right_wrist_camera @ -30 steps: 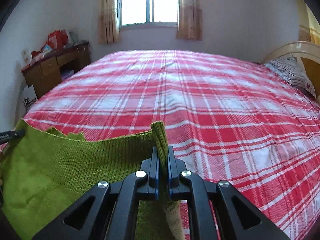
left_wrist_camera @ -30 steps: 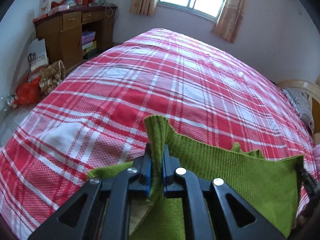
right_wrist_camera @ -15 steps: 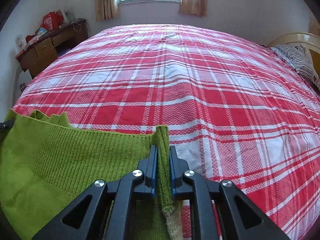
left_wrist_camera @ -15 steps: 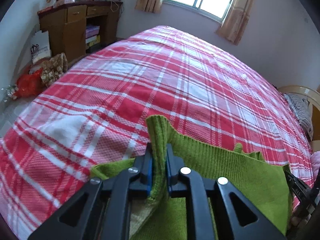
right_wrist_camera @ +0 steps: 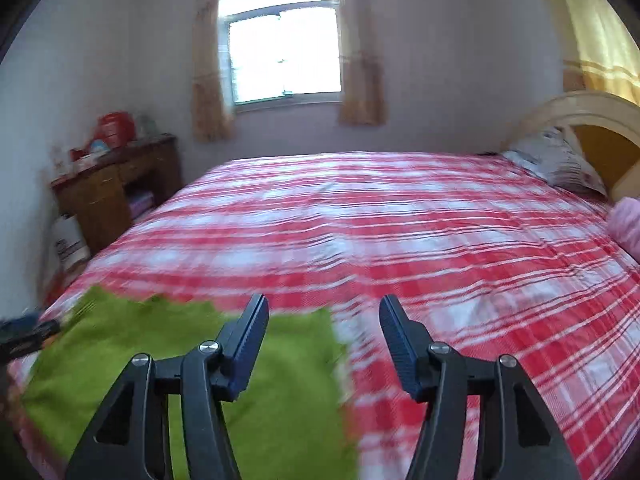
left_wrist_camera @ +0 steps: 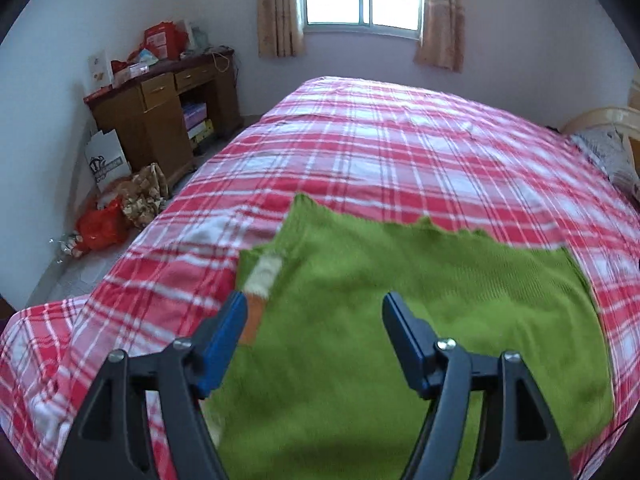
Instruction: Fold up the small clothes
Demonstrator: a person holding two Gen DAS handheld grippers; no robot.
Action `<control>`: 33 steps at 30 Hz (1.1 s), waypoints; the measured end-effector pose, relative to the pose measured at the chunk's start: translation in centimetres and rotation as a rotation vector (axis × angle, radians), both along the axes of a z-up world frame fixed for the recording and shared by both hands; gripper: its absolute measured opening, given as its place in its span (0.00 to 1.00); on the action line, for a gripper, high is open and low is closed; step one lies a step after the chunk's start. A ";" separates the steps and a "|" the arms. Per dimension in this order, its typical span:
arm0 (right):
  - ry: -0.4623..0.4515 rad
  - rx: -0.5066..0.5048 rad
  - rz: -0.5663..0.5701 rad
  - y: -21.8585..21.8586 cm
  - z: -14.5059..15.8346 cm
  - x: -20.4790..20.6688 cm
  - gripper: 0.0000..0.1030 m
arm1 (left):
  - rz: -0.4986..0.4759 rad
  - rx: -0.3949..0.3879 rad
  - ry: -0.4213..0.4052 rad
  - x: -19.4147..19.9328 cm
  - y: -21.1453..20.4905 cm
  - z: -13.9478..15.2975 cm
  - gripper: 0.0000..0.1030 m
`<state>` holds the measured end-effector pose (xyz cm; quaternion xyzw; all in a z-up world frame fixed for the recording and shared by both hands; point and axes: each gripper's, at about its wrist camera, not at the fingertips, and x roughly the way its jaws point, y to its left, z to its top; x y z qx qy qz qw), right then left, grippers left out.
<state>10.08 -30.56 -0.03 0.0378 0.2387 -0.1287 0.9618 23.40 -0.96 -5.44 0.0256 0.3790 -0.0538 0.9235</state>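
Observation:
A green knitted garment (left_wrist_camera: 400, 308) lies flat on the red plaid bed (left_wrist_camera: 400, 148), near its front edge. A white and orange cuff (left_wrist_camera: 262, 276) shows at its left side. My left gripper (left_wrist_camera: 314, 310) is open and empty, just above the garment's left half. In the right wrist view the garment (right_wrist_camera: 160, 352) lies at lower left. My right gripper (right_wrist_camera: 322, 312) is open and empty, above the garment's right edge. The tip of the left gripper (right_wrist_camera: 24, 334) shows at the far left.
A wooden desk (left_wrist_camera: 160, 120) with clutter stands left of the bed, with bags (left_wrist_camera: 116, 208) on the floor beside it. A pillow (right_wrist_camera: 556, 164) and headboard (right_wrist_camera: 592, 120) are at the right. A pink cloth (right_wrist_camera: 628, 228) lies by the right edge.
Both grippers have opened and let go of the garment's edge. The garment has dropped flat onto the bed. Both grippers have lifted and pulled back.

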 end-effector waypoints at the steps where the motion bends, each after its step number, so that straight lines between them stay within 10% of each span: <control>1: 0.013 -0.012 0.020 1.3 -0.4 -0.9 0.50 | -0.005 0.001 0.008 -0.5 -0.1 -0.2 0.70; 3: 0.057 0.007 0.054 3.0 -1.5 -1.8 0.20 | -0.019 0.010 0.022 -1.7 -0.5 -0.6 0.70; 19: 0.214 0.109 0.053 4.4 -10.0 -3.6 0.19 | 0.010 0.134 0.019 -6.5 -1.4 -3.2 0.70; 25: 0.206 0.116 0.056 4.2 -10.0 -3.7 0.20 | 0.068 0.145 0.020 -7.6 0.2 -3.3 0.89; 33: 0.118 0.049 0.011 5.5 -7.9 -5.5 0.20 | 0.222 -0.104 0.088 -9.5 6.2 -4.2 0.89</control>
